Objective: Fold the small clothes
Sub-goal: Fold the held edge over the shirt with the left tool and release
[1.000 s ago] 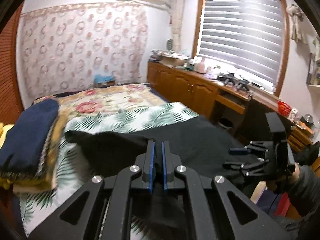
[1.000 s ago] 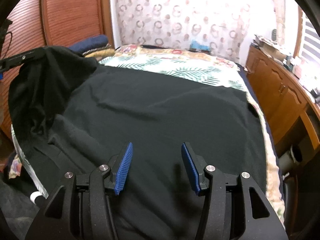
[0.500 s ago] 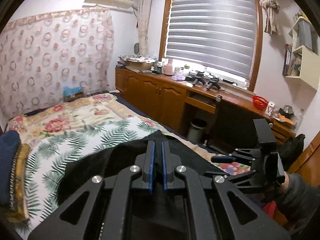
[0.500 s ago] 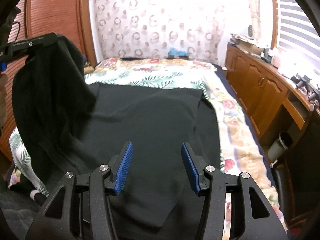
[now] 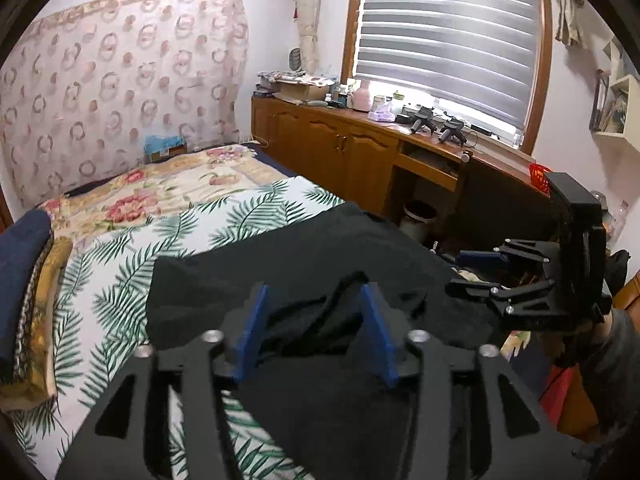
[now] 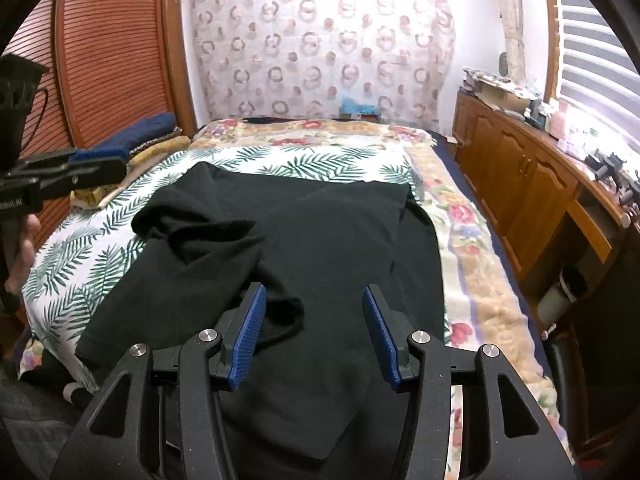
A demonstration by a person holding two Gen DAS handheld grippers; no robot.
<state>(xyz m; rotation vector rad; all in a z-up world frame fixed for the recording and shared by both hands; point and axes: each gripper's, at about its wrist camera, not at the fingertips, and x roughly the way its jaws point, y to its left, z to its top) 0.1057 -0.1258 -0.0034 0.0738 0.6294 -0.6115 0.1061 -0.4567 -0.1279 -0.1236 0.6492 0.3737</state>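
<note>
Left wrist view: your left gripper point(image 5: 316, 322) fills the lower centre of the frame, its jaws having just been opening; the blue pads point(image 5: 251, 330) now stand apart with a rumpled fold of the black garment point(image 5: 304, 264) lying loose between them, not pinched. Garment spreads across the middle of the frame, over the palm-leaf sheet point(image 5: 120, 264) on the bed point(image 5: 180, 184). Your right gripper point(image 5: 472, 274) sits at the right edge, mid-height, beside the cloth's right border, jaws parted, nothing clamped. Stack of folded clothes point(image 5: 24, 280), navy on top, at the left edge. Wooden cabinets point(image 5: 340, 152) under the window, upper right. Right wrist view: right gripper point(image 6: 314, 332) lower centre, pads about half spread, empty, hovering above the black garment point(image 6: 340, 240), which lies flat mid-frame with one bunched flap turned over at centre left. Left gripper point(image 6: 84, 166) enters from the left edge, clear of the cloth.
</note>
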